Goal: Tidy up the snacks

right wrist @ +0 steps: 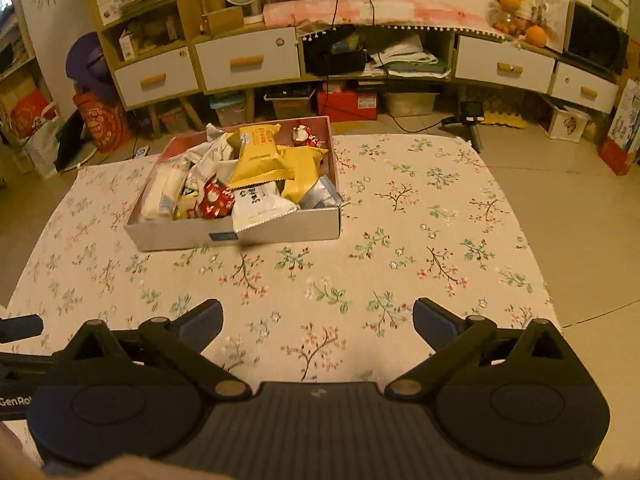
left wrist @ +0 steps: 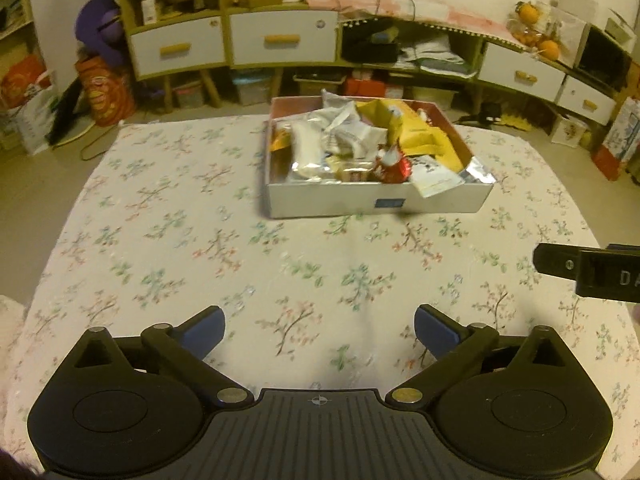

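A shallow white cardboard box [left wrist: 344, 202] stands on the floral tablecloth, far middle in the left wrist view, and left of centre in the right wrist view [right wrist: 280, 230]. It holds several snack packets: yellow bags [right wrist: 260, 158], a white packet [right wrist: 256, 206] hanging over the front rim, a red wrapper [right wrist: 214, 200] and a silver pouch [left wrist: 476, 170]. My left gripper [left wrist: 319, 330] is open and empty, well short of the box. My right gripper [right wrist: 318, 322] is open and empty, in front and to the right of the box.
The floral tablecloth [left wrist: 180, 248] covers the table, whose edges drop to a tiled floor [right wrist: 580, 216]. Low shelves with white drawers [right wrist: 248, 64] line the far wall. The other gripper's tip shows at the right edge [left wrist: 592, 270].
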{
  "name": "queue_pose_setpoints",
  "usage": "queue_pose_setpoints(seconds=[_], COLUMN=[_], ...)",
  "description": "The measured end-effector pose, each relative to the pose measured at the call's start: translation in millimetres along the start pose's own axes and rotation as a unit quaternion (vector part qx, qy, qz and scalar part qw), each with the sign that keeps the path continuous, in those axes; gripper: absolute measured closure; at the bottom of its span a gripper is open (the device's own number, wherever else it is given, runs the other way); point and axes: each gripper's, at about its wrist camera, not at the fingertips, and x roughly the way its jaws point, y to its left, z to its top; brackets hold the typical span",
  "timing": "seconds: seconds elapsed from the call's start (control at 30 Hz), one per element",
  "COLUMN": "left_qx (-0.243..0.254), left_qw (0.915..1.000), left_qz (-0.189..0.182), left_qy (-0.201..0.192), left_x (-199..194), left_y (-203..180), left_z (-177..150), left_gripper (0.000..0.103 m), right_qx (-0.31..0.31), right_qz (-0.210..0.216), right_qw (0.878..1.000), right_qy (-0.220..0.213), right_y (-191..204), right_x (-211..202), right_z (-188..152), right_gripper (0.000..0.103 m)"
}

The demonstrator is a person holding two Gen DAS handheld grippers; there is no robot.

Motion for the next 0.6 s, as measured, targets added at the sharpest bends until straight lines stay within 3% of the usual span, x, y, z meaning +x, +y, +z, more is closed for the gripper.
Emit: queue_pose_setpoints(seconds=[0.13, 0.3, 0.6], left_qx=[0.003, -0.018, -0.01], left_qw=[0.9998, 0.9998, 0.9994], left_qz=[0.022, 0.011, 0.013], left_qy=[-0.002, -0.006, -0.029], left_x=[-9, -22, -36], left_y=[1, 5, -1], left_z=[-7, -5, -1], left_gripper=[0.001, 0.001, 0.001], right_qx=[-0.005, -0.009, -0.019], right_qz=[0.003, 0.003, 0.007], right_qw=[1.0, 1.0, 1.0], right_qy=[0.005, 0.014, 0.005], right_y=[3, 8, 17], right_x=[-5, -12, -16], right_z=[-6, -11, -10], right_gripper=[0.0, 0.0, 0.0])
